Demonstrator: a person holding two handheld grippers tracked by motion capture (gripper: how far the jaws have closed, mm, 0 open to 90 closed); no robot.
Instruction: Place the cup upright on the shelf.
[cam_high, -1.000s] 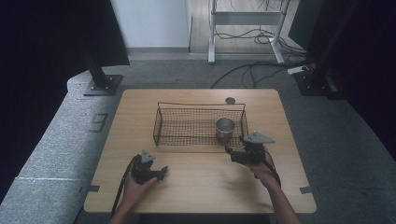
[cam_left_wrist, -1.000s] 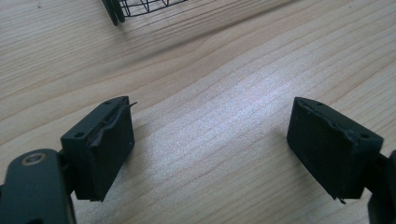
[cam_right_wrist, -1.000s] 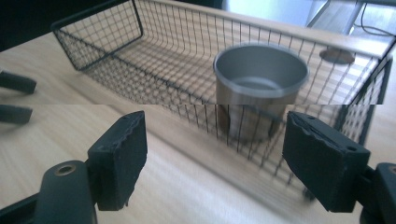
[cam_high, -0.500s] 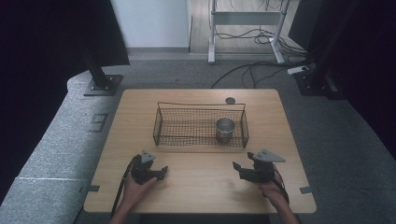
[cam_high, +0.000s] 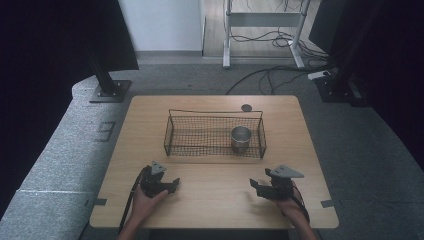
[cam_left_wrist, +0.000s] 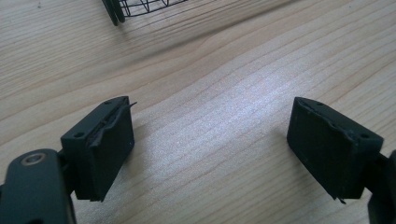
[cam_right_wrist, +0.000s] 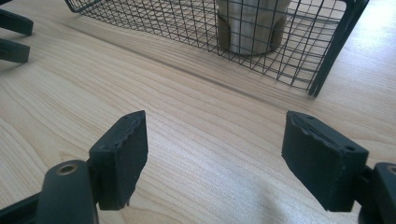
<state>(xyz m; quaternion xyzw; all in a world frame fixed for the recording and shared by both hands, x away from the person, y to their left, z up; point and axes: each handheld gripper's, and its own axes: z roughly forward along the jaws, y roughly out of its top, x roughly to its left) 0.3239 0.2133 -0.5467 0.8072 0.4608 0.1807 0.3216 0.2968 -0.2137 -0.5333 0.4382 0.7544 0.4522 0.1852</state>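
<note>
Tabletop (cam_high: 210, 205) of pale wood carries everything here. A black wire-mesh basket (cam_high: 200, 136) sits a little beyond the surface's middle, nearer the far edge, with its long side running parallel to that edge. The left gripper (cam_high: 172, 184) rests in a hand by the near edge, towards the near left corner, well short of the basket. Its jaws stand wide apart with only bare wood between them, as the left gripper view (cam_left_wrist: 210, 144) confirms, and it has hold of nothing. The right gripper (cam_high: 256, 186) is held by the near edge towards the near right corner, its jaws pointing towards the left gripper. In the right gripper view (cam_right_wrist: 215, 149) its jaws also stand wide apart and empty, with the basket's near wall ahead of them but apart from them. A steel cup (cam_high: 241, 138) stands upright inside the basket at its right end, close to the near wall. A small dark round disc (cam_high: 246, 107) lies flat by the far edge, just behind the basket.
</note>
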